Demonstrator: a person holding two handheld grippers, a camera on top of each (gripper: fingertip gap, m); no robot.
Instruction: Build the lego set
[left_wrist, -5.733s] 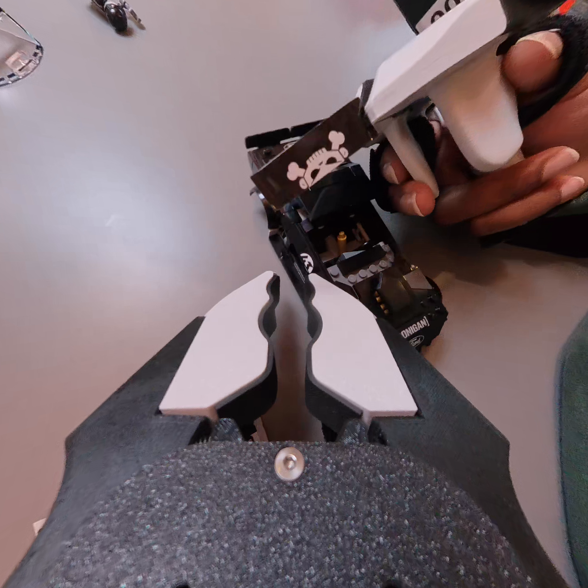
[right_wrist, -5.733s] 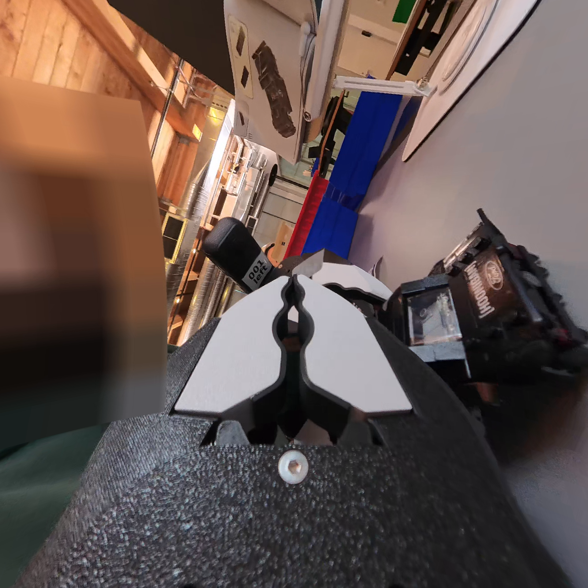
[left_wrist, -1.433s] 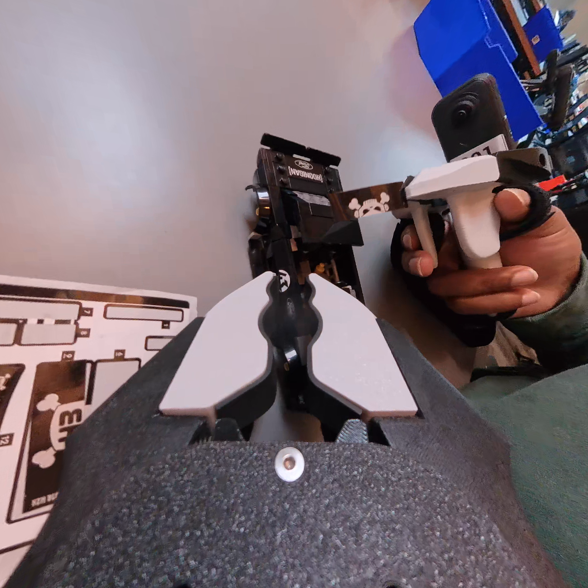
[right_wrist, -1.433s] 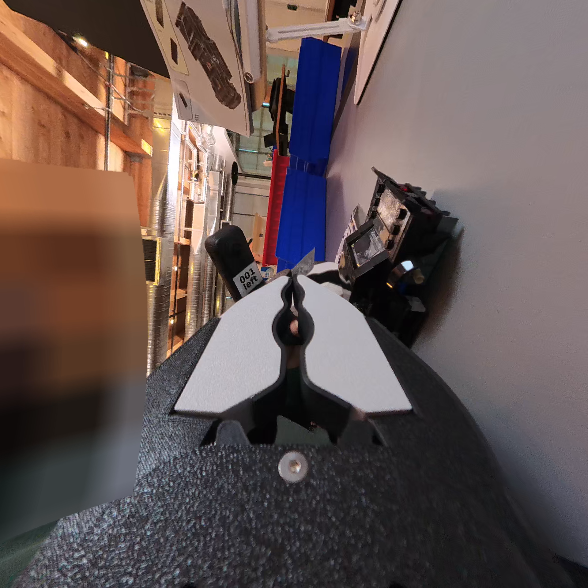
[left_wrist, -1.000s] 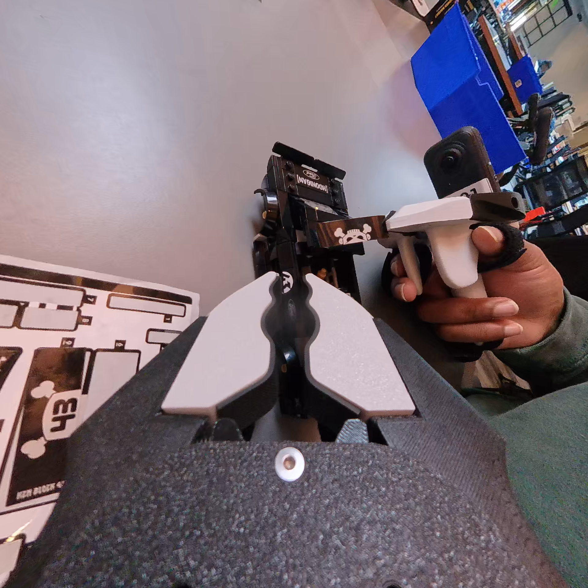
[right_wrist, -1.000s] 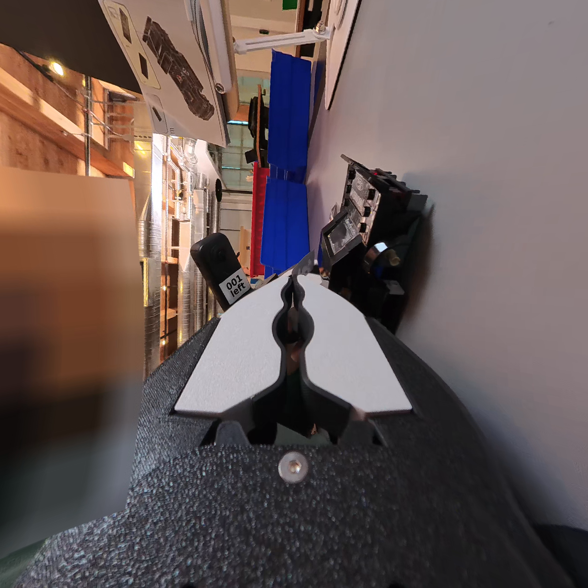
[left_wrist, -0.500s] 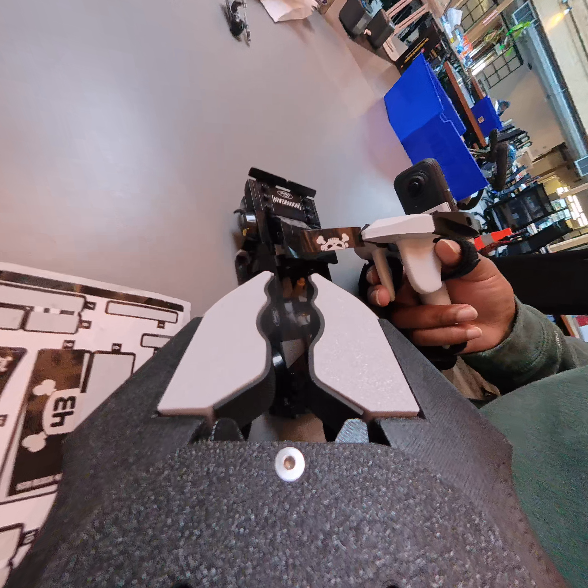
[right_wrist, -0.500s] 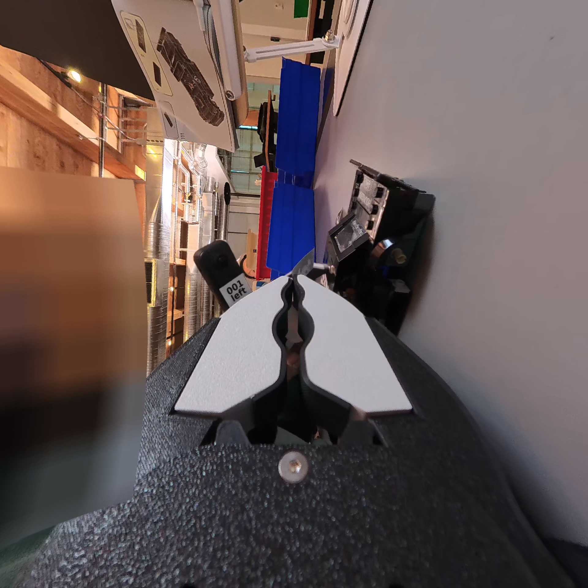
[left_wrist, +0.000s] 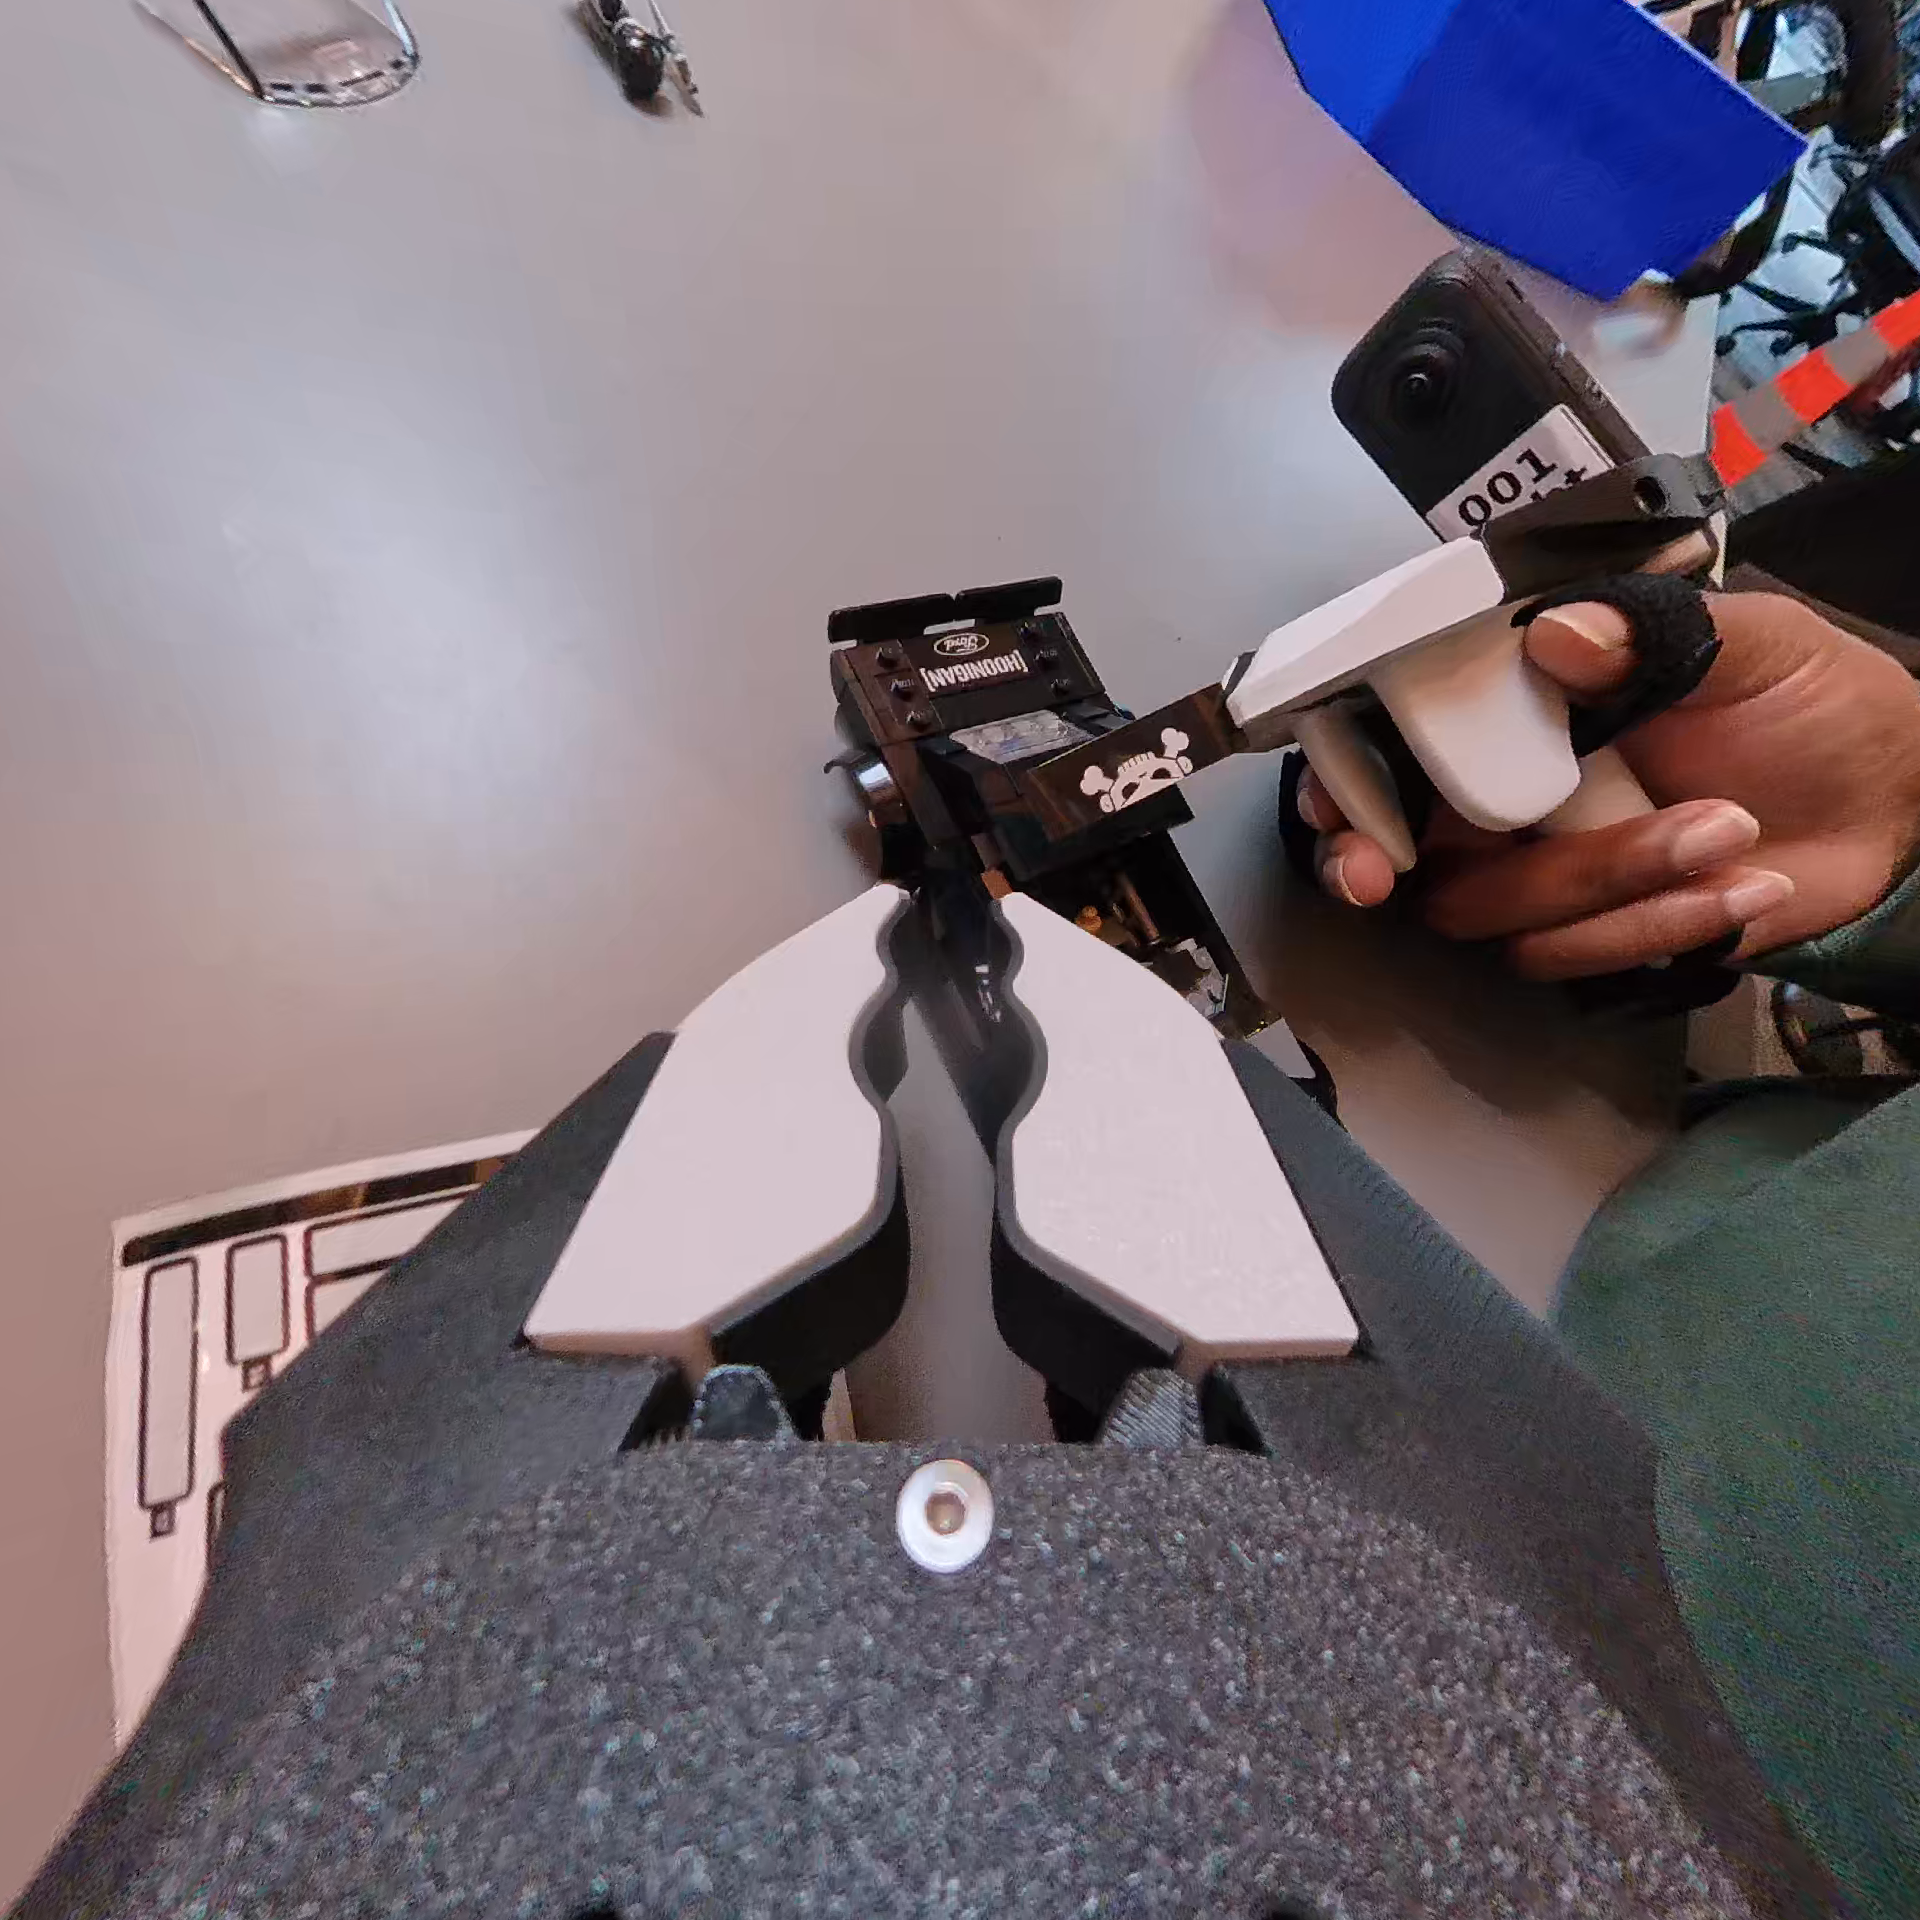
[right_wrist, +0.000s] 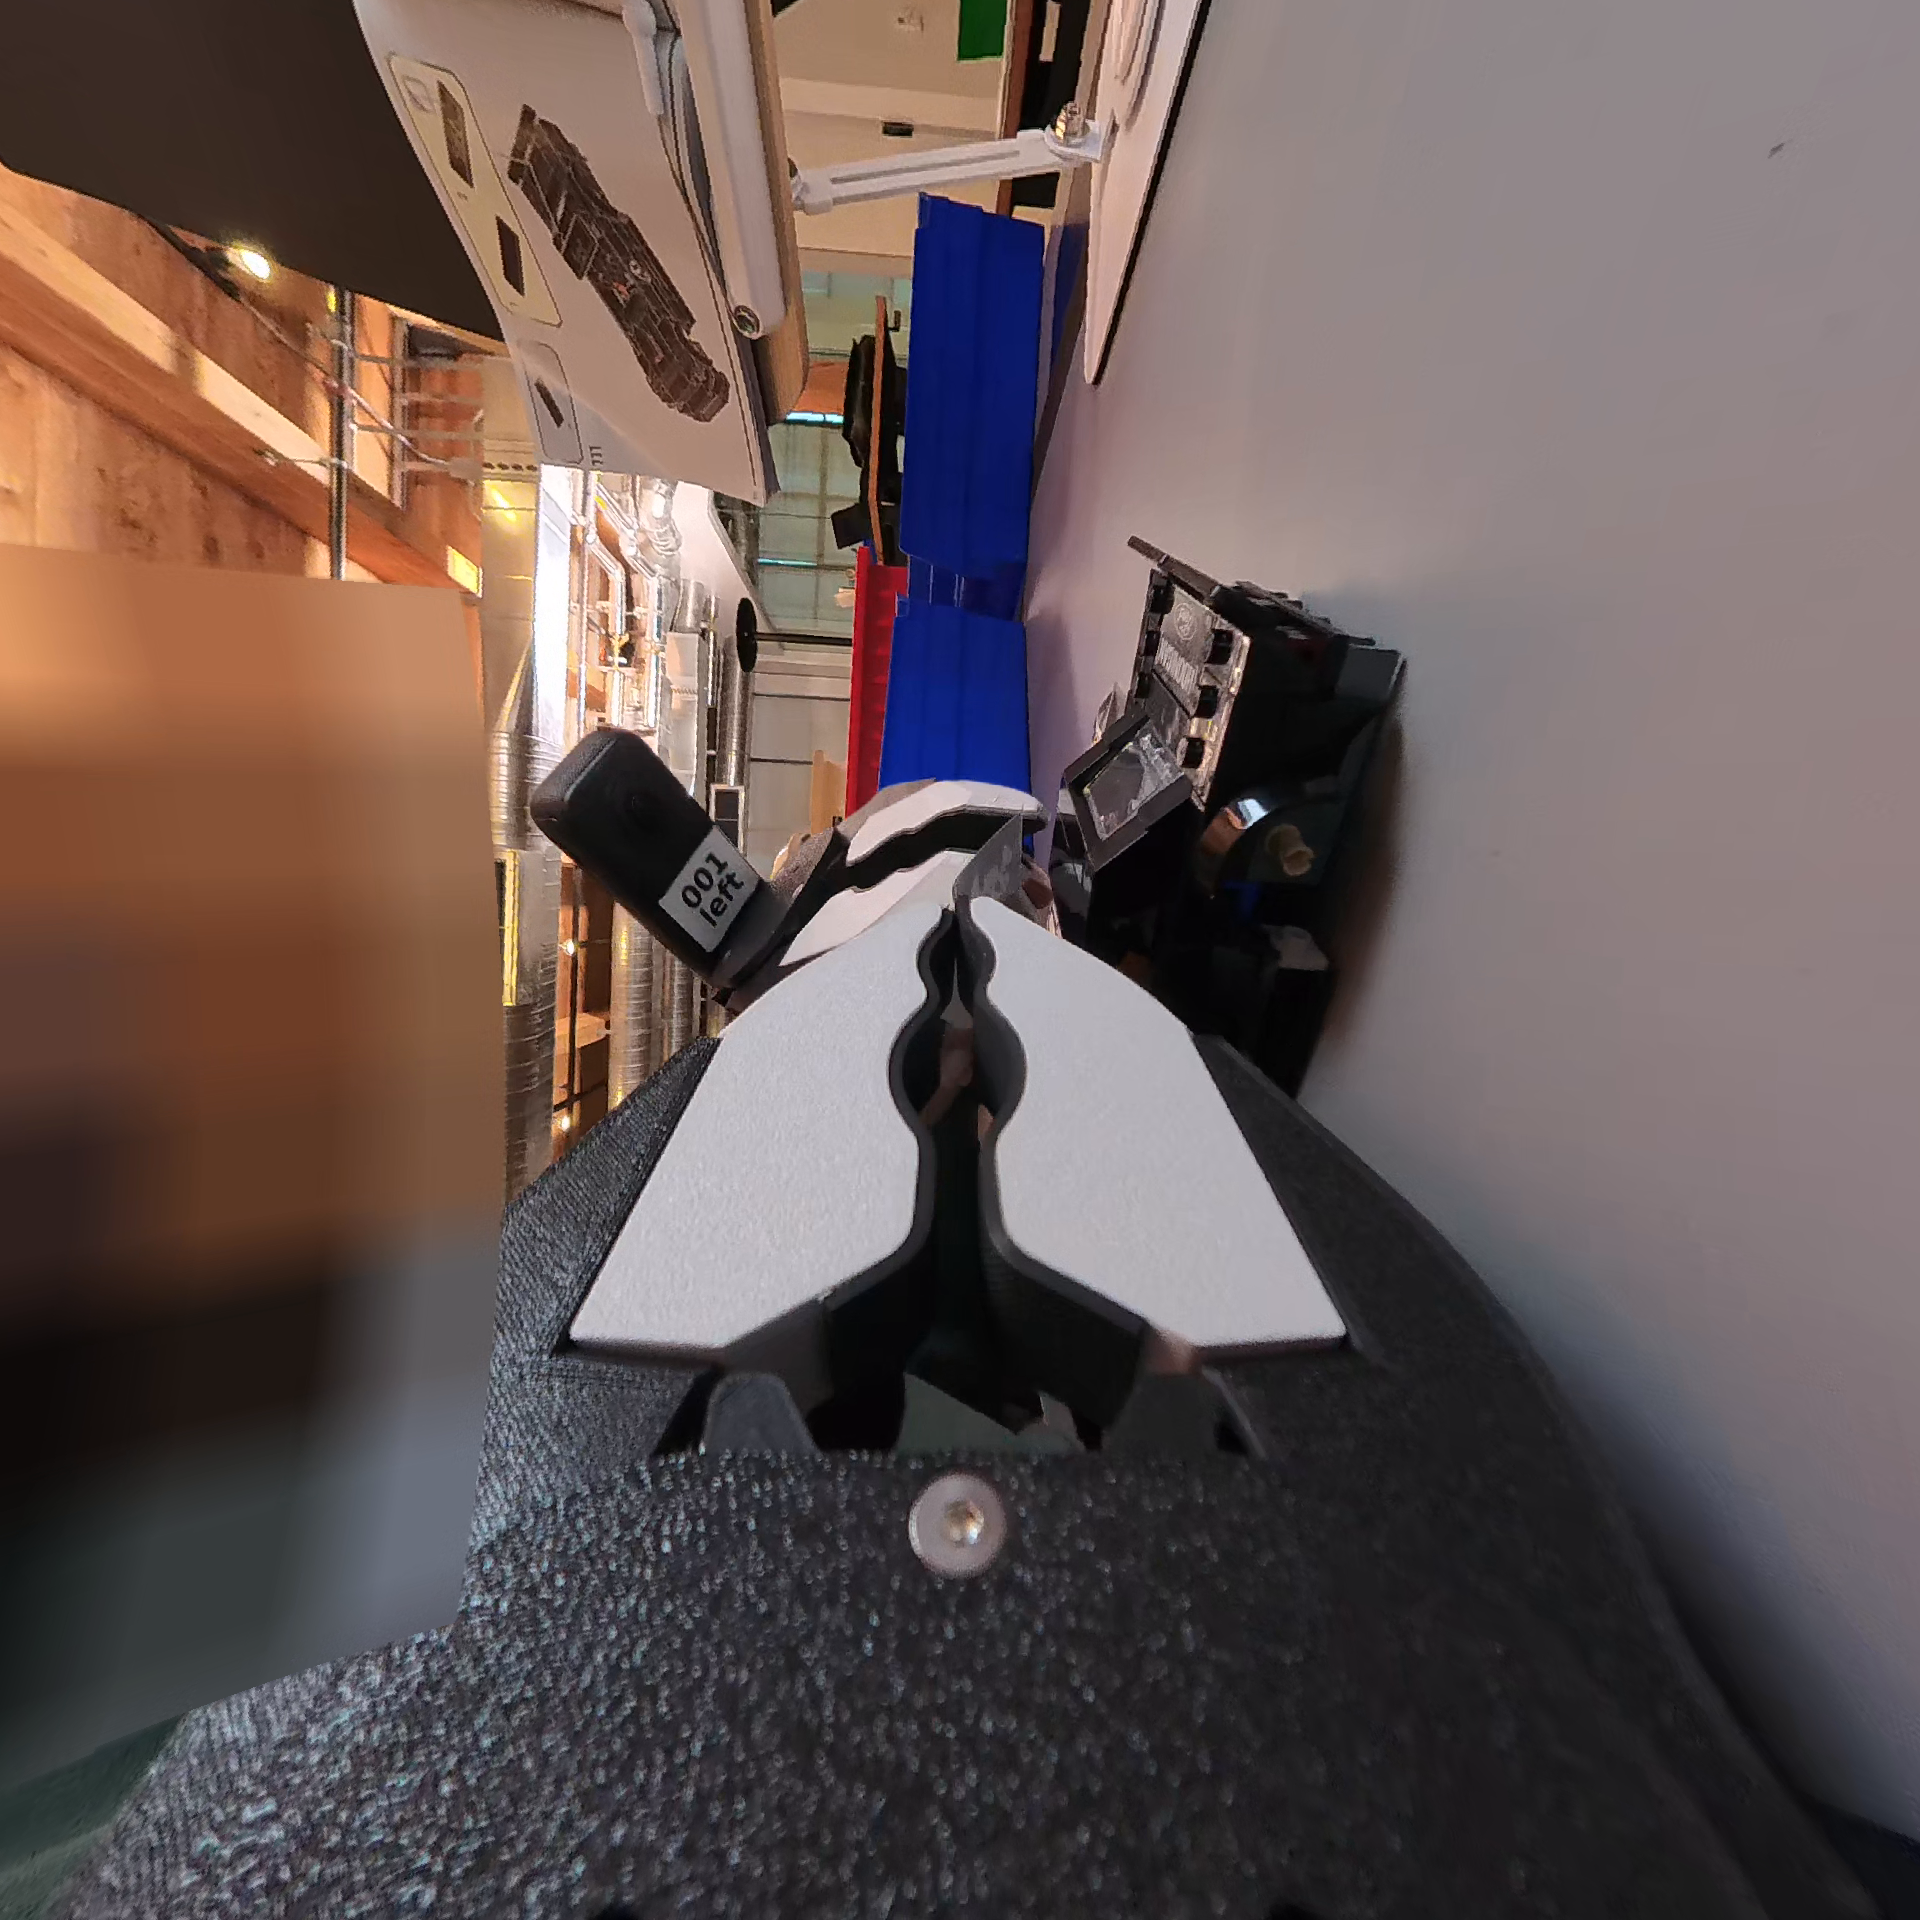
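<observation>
Two tongs work together: the left tongs (left_wrist: 948, 914) pinch the black lego car (left_wrist: 977, 748) on the grey table (left_wrist: 416, 520), the right tongs (left_wrist: 1231, 717) pinch a skull sticker (left_wrist: 1132, 774) over its roof, which should be aligned squarely before pressing.

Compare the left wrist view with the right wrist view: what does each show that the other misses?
Only the left wrist view shows the sticker sheet, the skull print on the sticker pinched by the right gripper, and the hand holding it. Only the right wrist view shows the instruction booklet overhead. Both show the black lego car on the grey table, and the left gripper.
</observation>
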